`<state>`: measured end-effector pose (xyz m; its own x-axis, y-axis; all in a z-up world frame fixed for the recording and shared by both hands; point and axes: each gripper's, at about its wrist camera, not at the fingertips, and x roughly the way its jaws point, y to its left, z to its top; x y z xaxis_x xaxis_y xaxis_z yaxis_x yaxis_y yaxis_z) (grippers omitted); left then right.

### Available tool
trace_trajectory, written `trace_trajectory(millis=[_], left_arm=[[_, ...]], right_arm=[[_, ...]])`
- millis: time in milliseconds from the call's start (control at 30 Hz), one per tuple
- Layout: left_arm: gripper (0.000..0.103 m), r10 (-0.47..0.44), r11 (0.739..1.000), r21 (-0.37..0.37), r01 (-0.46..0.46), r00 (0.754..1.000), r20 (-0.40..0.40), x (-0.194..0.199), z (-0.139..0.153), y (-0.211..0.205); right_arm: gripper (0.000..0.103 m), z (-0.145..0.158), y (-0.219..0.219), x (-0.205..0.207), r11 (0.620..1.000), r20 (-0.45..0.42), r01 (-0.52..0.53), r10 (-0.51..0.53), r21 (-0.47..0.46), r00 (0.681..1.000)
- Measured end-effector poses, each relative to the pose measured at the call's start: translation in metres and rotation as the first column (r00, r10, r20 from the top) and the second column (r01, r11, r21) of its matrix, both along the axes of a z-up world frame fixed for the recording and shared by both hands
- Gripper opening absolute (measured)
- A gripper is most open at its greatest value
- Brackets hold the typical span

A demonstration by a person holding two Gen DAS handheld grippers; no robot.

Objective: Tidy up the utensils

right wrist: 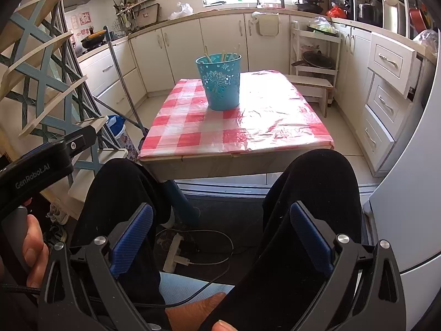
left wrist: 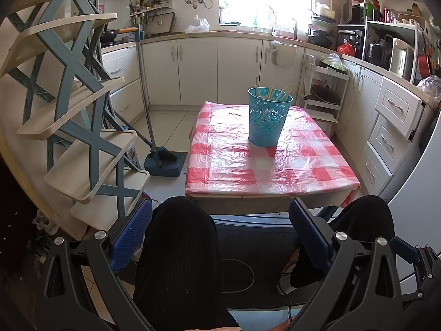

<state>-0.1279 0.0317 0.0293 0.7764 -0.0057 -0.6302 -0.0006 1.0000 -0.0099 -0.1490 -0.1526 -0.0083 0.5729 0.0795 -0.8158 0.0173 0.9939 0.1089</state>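
A teal perforated holder stands upright on the red-and-white checked table, with several wooden chopsticks sticking out of it. It also shows in the right wrist view, with the chopsticks and the table. My left gripper is open and empty, held low over the person's knees, short of the table's near edge. My right gripper is open and empty, also low over the knees. The left gripper's body shows at the left of the right wrist view.
A blue-and-cream tiered rack stands left of the table. A broom and dustpan lean beside it. White cabinets line the back and right. A small white shelf unit stands behind the table. A power strip and cables lie on the floor.
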Motion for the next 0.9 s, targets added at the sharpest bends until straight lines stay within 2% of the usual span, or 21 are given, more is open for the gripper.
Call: trace_trajectory(millis=[900], left_arm=[[0.095, -0.002, 1.000, 0.001, 0.002, 1.000, -0.017, -0.0009, -0.0061, -0.0014]], right_arm=[[0.096, -0.0060, 0.0043, 0.0008, 1.000, -0.025, -0.019, 0.019, 0.004, 0.999]])
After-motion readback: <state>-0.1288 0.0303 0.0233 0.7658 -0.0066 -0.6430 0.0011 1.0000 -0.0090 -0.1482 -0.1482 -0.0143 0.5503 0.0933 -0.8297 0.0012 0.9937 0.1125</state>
